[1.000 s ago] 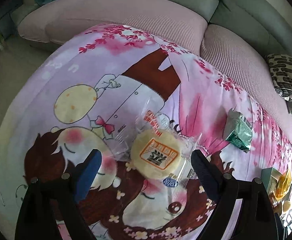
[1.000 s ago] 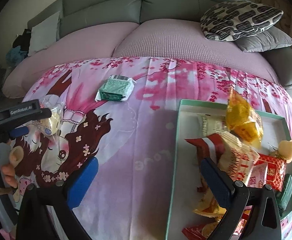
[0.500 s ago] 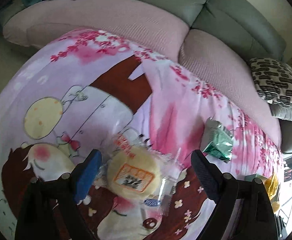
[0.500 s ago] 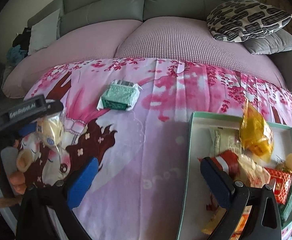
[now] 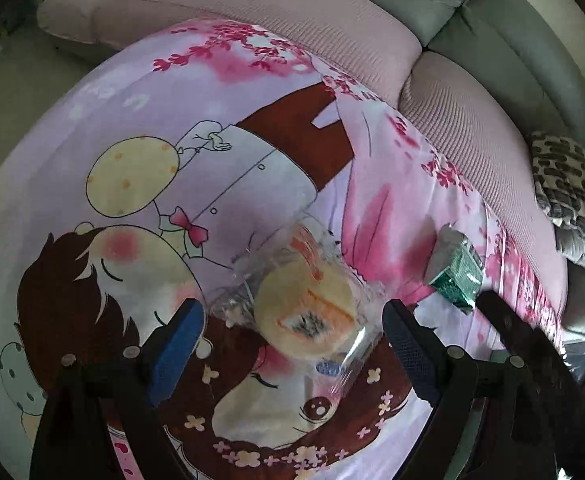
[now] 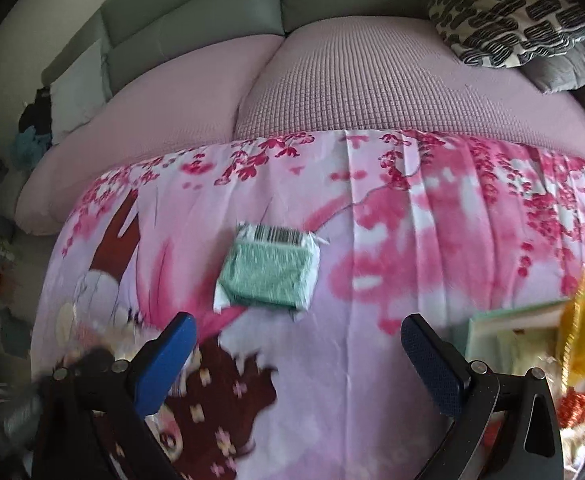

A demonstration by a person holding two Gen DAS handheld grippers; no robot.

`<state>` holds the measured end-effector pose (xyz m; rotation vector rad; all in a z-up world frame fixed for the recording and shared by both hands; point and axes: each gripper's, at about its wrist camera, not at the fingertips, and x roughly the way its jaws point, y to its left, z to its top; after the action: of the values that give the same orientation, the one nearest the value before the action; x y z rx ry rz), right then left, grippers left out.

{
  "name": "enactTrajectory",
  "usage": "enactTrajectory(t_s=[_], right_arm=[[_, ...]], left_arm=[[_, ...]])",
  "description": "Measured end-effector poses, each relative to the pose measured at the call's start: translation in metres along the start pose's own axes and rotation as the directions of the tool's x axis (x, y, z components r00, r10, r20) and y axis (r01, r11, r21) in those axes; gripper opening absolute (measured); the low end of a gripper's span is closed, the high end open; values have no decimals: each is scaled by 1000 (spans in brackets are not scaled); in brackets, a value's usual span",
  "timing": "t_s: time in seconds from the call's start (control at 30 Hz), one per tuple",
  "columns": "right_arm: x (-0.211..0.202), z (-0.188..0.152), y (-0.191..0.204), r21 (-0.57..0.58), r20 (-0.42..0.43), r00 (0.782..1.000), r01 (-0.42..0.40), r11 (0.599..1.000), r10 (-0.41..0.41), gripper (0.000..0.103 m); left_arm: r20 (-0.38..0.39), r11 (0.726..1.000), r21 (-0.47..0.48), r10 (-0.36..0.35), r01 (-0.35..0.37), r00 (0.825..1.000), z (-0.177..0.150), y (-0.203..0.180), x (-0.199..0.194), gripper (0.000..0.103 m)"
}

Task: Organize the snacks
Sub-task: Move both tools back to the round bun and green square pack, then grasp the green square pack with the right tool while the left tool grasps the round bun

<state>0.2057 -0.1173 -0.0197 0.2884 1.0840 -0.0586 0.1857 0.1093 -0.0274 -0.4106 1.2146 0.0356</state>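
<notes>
A: The round cake in its clear wrapper (image 5: pixel 306 312) lies on the cartoon-print cloth (image 5: pixel 220 92), right between the fingers of the left gripper (image 5: pixel 292 326), which is spread wide and not touching it. Nothing is held.

B: So what can go wrong?

A: The wrapper is loose and slick. If the pads close on the film instead of the cake, I judge it slides out or dangles. The cake also sits nearer the right-hand finger, so an off-centre squeeze may push it sideways across the cloth.

B: And the other side?

A: The right gripper (image 6: pixel 294 340) is also wide apart and empty. The green packet (image 6: pixel 268 272) lies on the cloth just ahead of it, not yet between the fingers. The snack box (image 6: pixel 504 316) shows at the right edge with a yellow bag (image 6: pixel 584 332) in it. The two tools are close together here, so they could knock each other if both reach at once.

B: What differs from half a second ago?

A: In the left view the cake has drifted from the left finger toward the middle and right, and the right tool's dark frame now intrudes at the lower right. In the right view the green packet is larger and nearer, and the box has slid mostly out of frame. Both views are smeared by motion.
</notes>
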Motion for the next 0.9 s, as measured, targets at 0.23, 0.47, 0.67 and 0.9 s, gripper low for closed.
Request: enactTrajectory(t_s=[0.23,0.47,0.67,0.9], right_arm=[[31,19,17,-27,-25,1000,17,999,-18,97],[50,26,19,-27,-52,998,37,999,-38,77],[47,21,18,-39,-41,998,45,998,-46,62],[30,-7,2,-21,-33,999,41,999,-42,62]], left_arm=[[-30,1000,-6,-28,27,999,2,-2,10,82],[-17,998,-4,-67,67,998,9,-3,14,71],[7,995,14,-94,94,996,14,-5,17,70],[27,994,33,-107,106,994,14,-6,14,61]])
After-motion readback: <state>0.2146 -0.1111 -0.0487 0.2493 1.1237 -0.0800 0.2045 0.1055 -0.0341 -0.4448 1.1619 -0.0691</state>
